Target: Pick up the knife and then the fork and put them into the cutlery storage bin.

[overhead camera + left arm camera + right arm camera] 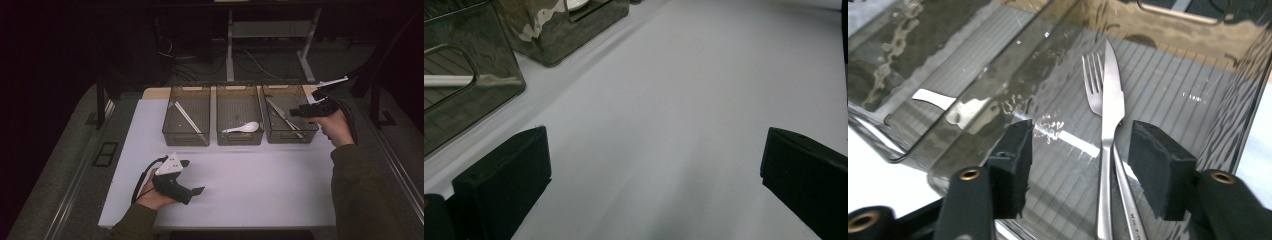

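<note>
Right hand-held gripper [1078, 165]: spread, holding nothing, poised over the rightmost bin [1243, 100].
Knife [1110, 125] and fork [1093, 92]: lying together on the bin's ribbed floor, centre of the right gripper view, knife seemingly overlapping the fork.
Handling: stiff, thin, slick steel, probably light; flat-lying, so hard to get under.
Hold: across the knife's narrow handle, lower centre.
Left hand-held gripper [654, 165]: spread, over bare tabletop [684, 90].

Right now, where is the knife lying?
The knife lies in the rightmost bin of the three in the high view, crossing the fork, under the open right gripper.
</note>
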The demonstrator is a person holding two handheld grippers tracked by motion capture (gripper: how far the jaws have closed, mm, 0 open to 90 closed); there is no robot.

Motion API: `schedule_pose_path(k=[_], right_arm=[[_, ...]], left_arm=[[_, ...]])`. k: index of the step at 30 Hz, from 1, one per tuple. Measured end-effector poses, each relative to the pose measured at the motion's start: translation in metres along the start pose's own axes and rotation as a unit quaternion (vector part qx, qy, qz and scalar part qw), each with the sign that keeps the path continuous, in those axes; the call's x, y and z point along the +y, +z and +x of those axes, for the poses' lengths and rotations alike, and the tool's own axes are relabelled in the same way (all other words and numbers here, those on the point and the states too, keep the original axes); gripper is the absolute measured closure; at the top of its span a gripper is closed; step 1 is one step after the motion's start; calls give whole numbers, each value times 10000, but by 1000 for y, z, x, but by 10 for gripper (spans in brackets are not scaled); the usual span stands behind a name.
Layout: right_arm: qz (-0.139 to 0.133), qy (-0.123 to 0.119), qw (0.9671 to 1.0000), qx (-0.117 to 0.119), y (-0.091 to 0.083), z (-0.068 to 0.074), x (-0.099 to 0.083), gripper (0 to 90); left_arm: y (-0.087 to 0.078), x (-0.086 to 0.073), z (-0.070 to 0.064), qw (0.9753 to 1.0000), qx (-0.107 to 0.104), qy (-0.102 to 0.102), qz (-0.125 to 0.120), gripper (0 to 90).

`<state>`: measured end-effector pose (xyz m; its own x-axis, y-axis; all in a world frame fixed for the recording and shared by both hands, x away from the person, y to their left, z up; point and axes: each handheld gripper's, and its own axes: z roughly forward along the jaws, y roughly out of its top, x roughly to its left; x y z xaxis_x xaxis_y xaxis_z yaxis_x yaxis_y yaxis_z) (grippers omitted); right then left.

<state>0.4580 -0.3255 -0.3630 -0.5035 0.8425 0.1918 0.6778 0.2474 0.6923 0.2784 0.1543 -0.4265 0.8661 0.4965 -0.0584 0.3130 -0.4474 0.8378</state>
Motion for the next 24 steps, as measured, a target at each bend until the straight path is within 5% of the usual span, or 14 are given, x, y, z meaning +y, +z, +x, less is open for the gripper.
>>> schedule_pose_path(k=[16, 24], right_arm=[[-818, -449, 9953, 241, -34, 34, -36, 293], [-916, -609, 9934, 334, -40, 55, -63, 255]], left_arm=[[0, 0, -1, 10000, -8, 4, 1, 0], [-1, 0, 0, 10000, -24, -28, -11, 0]])
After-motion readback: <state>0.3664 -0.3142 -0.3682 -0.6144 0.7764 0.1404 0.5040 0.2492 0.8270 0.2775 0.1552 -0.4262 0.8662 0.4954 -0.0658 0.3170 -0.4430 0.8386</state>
